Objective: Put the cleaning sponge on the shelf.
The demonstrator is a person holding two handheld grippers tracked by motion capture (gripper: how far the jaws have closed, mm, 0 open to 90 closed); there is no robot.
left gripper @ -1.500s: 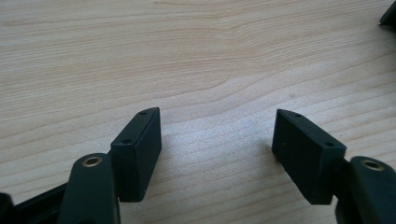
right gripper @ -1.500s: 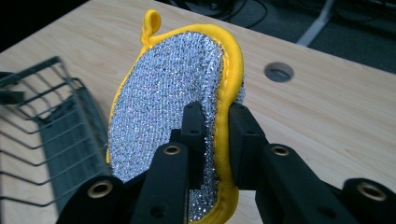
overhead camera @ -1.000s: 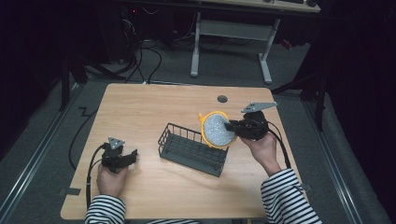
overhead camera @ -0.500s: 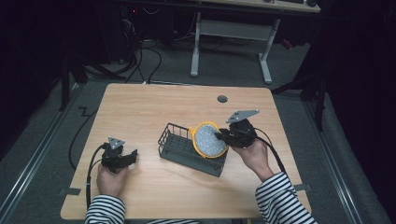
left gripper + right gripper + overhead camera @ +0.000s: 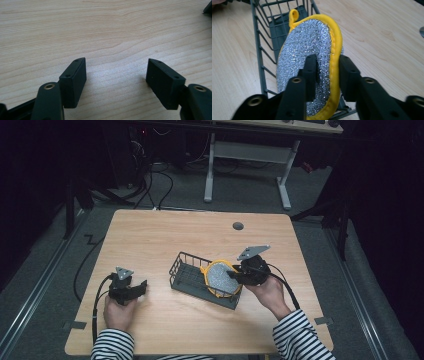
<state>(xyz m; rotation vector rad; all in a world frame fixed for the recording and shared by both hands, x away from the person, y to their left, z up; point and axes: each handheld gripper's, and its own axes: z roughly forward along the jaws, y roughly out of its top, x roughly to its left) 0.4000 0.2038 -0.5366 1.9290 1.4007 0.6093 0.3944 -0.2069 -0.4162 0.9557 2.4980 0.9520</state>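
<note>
A round scouring pad [image 5: 220, 277] with a silver mesh face and yellow rim is held on edge over the right end of a dark wire basket [image 5: 187, 270]. My right gripper [image 5: 234, 274] is shut on the pad; in the right gripper view its jaws pinch the pad [image 5: 312, 60] near the lower edge, with the basket [image 5: 265, 40] under and behind it. My left gripper [image 5: 142, 287] rests on the table at the lower left, open, with bare wood between its fingertips [image 5: 75, 75].
The wooden table [image 5: 150, 240] has a small round grey grommet [image 5: 238, 226] near its far edge. A white-legged desk frame [image 5: 245, 165] stands beyond the table. Cables trail off the table's left side.
My right gripper has carried the pad leftward and down, from right of the basket to over the basket's right end. The left gripper has stayed still.
</note>
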